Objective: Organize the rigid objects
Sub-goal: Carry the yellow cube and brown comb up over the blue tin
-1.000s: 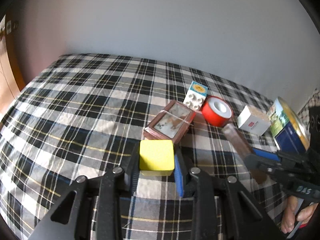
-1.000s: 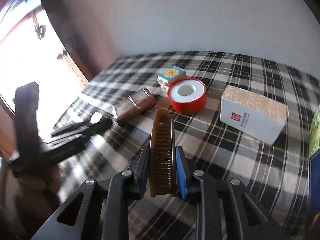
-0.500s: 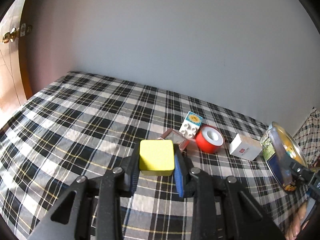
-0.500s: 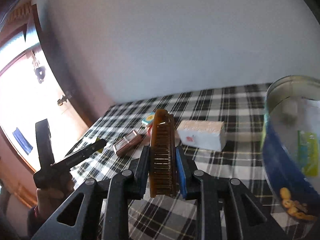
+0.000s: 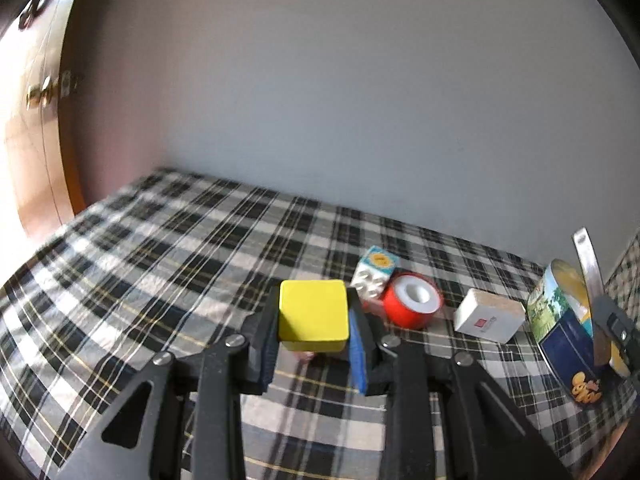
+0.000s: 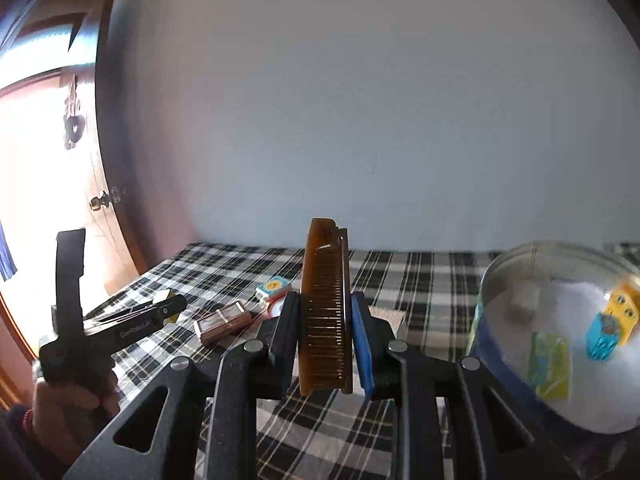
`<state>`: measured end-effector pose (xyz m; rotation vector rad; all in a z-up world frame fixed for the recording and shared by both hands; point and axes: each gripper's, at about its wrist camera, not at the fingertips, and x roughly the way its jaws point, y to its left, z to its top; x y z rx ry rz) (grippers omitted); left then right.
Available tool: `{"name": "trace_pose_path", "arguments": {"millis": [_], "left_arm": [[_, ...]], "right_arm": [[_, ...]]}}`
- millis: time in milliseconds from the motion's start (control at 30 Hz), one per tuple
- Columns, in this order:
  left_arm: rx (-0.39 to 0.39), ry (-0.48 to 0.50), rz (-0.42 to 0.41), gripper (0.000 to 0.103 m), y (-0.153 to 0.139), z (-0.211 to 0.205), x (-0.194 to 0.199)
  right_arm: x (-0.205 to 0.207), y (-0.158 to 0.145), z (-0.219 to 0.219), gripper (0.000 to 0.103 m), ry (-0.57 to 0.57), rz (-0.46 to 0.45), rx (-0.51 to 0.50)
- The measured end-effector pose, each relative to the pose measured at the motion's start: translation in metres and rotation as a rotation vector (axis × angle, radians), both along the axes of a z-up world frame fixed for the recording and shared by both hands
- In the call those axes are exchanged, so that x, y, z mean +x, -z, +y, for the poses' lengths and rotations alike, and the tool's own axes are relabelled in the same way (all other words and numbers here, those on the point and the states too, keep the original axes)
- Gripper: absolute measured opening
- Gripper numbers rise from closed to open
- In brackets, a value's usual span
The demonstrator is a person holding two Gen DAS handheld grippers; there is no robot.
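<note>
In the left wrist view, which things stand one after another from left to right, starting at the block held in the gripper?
yellow block → red tape roll → white box → round tin. The toy brick overlaps the block and the roll, so I leave it out.

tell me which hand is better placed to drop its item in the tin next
Right, likely. Its tool grips the comb beside the open tin; the left tool, with the yellow block, sits farther away.

Bed's got a black-and-white plaid sheet (image 5: 160, 264); sitting on it are a toy brick (image 5: 374, 270), red tape roll (image 5: 412, 306), white box (image 5: 488, 320), round tin (image 5: 568, 328), brown case (image 6: 224, 322).
</note>
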<state>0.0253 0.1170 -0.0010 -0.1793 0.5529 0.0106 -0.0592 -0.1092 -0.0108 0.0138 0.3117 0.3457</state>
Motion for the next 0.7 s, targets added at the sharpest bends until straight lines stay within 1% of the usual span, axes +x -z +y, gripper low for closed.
{"name": "trace_pose_path", "arguments": {"millis": [67, 133, 233, 500, 600, 700], "left_arm": [[0.021, 0.005, -0.014, 0.028, -0.003, -0.01, -0.002], [0.004, 0.018, -0.02, 0.028, -0.005, -0.019, -0.003], [-0.003, 0.035, -0.019, 0.028, -0.007, -0.033, -0.003], [0.029, 0.097, -0.039, 0.028, -0.015, -0.079, -0.002], [0.042, 0.112, -0.05, 0.028, -0.019, -0.092, -0.001], [0.047, 0.121, -0.061, 0.028, -0.022, -0.104, -0.001]], "right_arm": [[0.0, -0.001, 0.001, 0.027, 0.008, -0.019, -0.019], [0.0, -0.003, -0.002, 0.027, 0.011, -0.033, -0.023], [-0.001, -0.007, -0.006, 0.027, 0.012, -0.047, -0.007], [-0.004, -0.015, -0.017, 0.027, 0.025, -0.069, 0.029], [-0.006, -0.015, -0.021, 0.027, 0.04, -0.088, 0.013], [-0.009, -0.014, -0.035, 0.027, 0.06, -0.1, -0.006]]}}
